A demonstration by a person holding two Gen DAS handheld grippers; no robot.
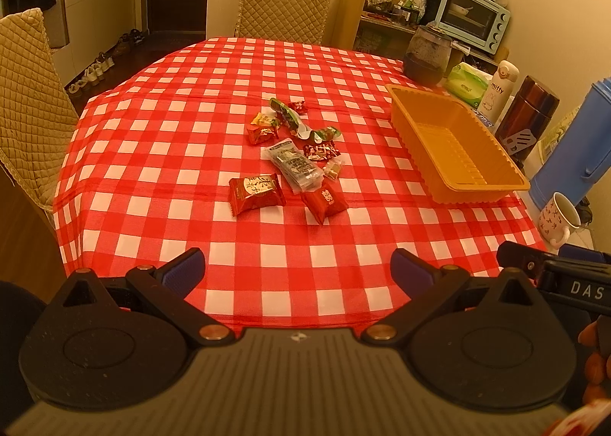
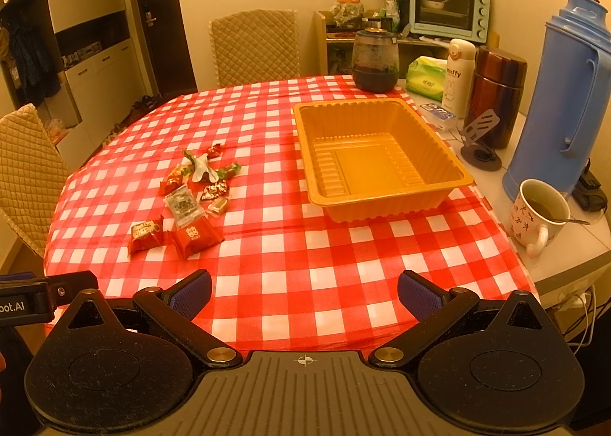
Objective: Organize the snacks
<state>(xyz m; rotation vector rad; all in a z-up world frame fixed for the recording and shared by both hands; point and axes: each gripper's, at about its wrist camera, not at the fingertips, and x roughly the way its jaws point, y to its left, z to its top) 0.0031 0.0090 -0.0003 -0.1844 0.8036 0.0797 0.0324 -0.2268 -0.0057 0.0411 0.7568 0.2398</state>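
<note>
Nothing sorted yet: wrapped snacks (image 2: 187,195) lie scattered on the checked tablecloth (image 2: 290,275), at nine o'clock from the empty orange tray (image 2: 382,203). Left gripper (image 1: 298,268) and right gripper (image 2: 304,293) both spread, holding nothing

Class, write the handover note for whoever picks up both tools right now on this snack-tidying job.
Left tool: open, empty, above the near table edge.
Right tool: open, empty, also at the near edge.
Snacks: all loose in a cluster on the checked tablecloth, left of the orange tray.
Tray: empty.
Done: nothing yet.
Left: move every packet into the tray; the two red packets lie nearest.
</note>
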